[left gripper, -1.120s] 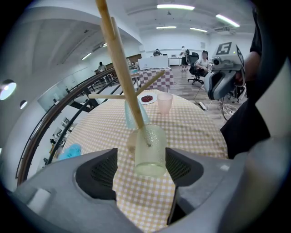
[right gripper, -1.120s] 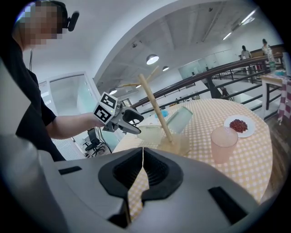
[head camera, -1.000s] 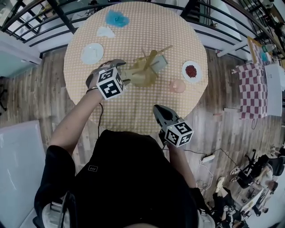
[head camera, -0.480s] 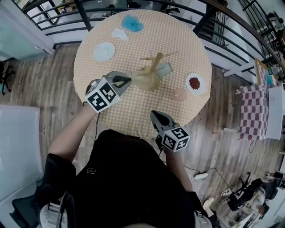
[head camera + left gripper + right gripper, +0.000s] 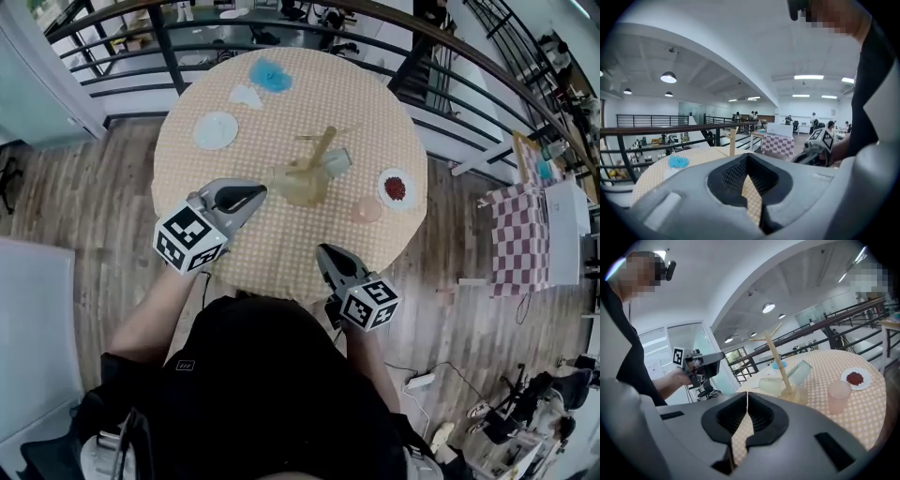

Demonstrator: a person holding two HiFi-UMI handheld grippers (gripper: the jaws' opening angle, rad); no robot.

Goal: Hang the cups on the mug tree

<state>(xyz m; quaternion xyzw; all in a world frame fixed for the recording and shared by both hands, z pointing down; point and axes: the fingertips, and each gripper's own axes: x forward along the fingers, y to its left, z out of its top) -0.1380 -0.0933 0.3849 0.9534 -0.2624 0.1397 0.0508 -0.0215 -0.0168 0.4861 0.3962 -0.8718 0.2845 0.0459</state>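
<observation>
While empty, both hand-held grippers [image 5: 257, 193] [image 5: 324, 252] closed.

Round checkered table [image 5: 281, 239] bears mug tree [image 5: 315, 163], pink cup [image 5: 366, 211], white plate [image 5: 216, 130], red-filled plate [image 5: 396, 187] — and blue object [image 5: 271, 75].

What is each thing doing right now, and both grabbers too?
left gripper, shut, empty
right gripper, shut, empty
mug tree, upright
clear cup, on the tree, lying sideways
green cup, on the tree, tilted
pink cup, upright on the table, not hung
</observation>
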